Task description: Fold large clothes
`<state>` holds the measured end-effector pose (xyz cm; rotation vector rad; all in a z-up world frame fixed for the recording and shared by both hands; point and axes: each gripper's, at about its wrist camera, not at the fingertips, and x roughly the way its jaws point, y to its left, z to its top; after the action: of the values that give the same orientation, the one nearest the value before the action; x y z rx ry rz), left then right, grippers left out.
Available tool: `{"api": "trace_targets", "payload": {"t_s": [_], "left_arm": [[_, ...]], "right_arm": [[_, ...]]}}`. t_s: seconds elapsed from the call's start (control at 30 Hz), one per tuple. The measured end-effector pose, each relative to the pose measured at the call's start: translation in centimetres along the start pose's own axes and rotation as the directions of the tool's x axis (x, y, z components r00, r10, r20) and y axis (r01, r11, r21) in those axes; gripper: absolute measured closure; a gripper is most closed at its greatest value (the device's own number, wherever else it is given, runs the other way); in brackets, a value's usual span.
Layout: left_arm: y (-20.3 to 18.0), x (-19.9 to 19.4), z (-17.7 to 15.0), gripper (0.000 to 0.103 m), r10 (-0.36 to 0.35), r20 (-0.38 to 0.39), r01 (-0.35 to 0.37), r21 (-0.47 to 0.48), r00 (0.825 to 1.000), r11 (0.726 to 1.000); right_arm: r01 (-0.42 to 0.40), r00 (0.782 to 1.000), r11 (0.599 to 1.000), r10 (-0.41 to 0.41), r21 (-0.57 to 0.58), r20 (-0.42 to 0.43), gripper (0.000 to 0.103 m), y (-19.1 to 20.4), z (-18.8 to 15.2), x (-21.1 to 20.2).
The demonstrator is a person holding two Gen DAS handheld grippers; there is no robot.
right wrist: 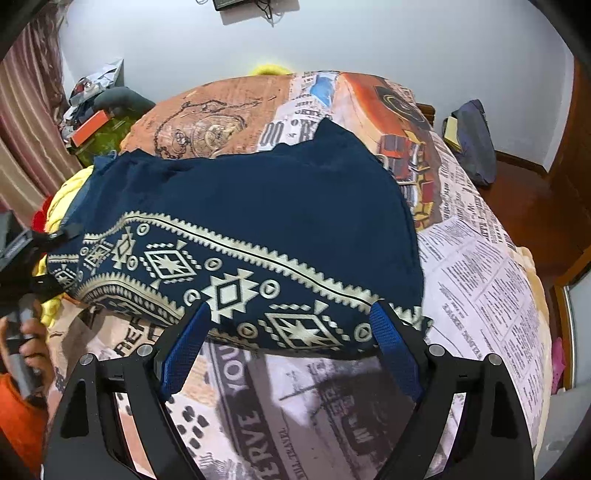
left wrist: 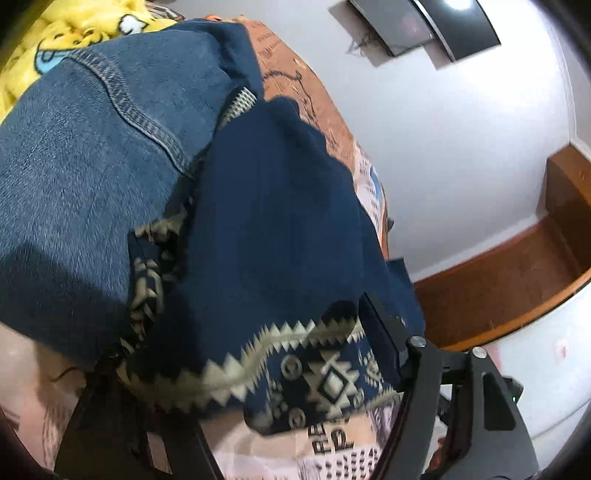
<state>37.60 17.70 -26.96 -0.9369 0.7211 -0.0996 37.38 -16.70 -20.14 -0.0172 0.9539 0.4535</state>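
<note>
A navy garment [right wrist: 258, 206] with a cream geometric border lies across the printed bedspread [right wrist: 480, 277]. In the left wrist view the same navy cloth [left wrist: 277, 221] and a blue denim part [left wrist: 74, 166] drape over my left gripper [left wrist: 240, 332]. Only its right finger [left wrist: 384, 332] shows, with the patterned hem against it, and the pads are hidden. The right wrist view has this left gripper [right wrist: 48, 258] at the garment's bunched left end. My right gripper [right wrist: 290, 308] stands open at the near hem, its blue pads [right wrist: 188, 343] wide apart and touching nothing.
A yellow plush blanket [left wrist: 74, 26] lies beyond the denim. A person's hand [right wrist: 33, 350] with an orange sleeve holds the left tool. Clutter [right wrist: 92, 122] sits at the bed's far left, and a dark bag [right wrist: 472, 144] stands on the wooden floor to the right.
</note>
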Motion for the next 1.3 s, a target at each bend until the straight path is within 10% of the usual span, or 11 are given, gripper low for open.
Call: {"api": "trace_targets", "payload": {"t_s": [0.1, 0.27, 0.6, 1.1, 1.3], "left_arm": [[-0.2, 0.2, 1.0, 0.04, 0.023, 0.033, -0.023, 0.005, 0.999, 1.0], [-1.1, 1.1, 3.1, 0.079, 0.124, 0.05, -0.126, 0.055, 0.991, 0.99], [-9.0, -0.5, 5.6, 0.086, 0.096, 0.167, -0.13, 0.209, 0.981, 0.969], [-23.3, 4.7, 0.0, 0.087, 0.092, 0.121, -0.148, 0.616, 0.988, 0.773], [-27.9, 8.5, -5.0, 0.088, 0.091, -0.011, -0.054, 0.734, 0.996, 0.677]], "right_arm": [[-0.011, 1.0, 1.0, 0.011, -0.013, 0.005, 0.017, 0.7, 0.3, 0.2], [-0.028, 1.0, 0.999, 0.028, -0.03, 0.007, 0.017, 2.1, 1.5, 0.9], [-0.054, 0.998, 0.994, 0.056, -0.096, 0.022, 0.017, 6.1, 5.0, 3.8], [-0.106, 0.994, 0.993, 0.104, -0.056, -0.034, 0.018, 4.6, 3.8, 4.6], [0.059, 0.997, 0.998, -0.059, -0.002, 0.041, 0.017, -2.2, 2.3, -0.6]]}}
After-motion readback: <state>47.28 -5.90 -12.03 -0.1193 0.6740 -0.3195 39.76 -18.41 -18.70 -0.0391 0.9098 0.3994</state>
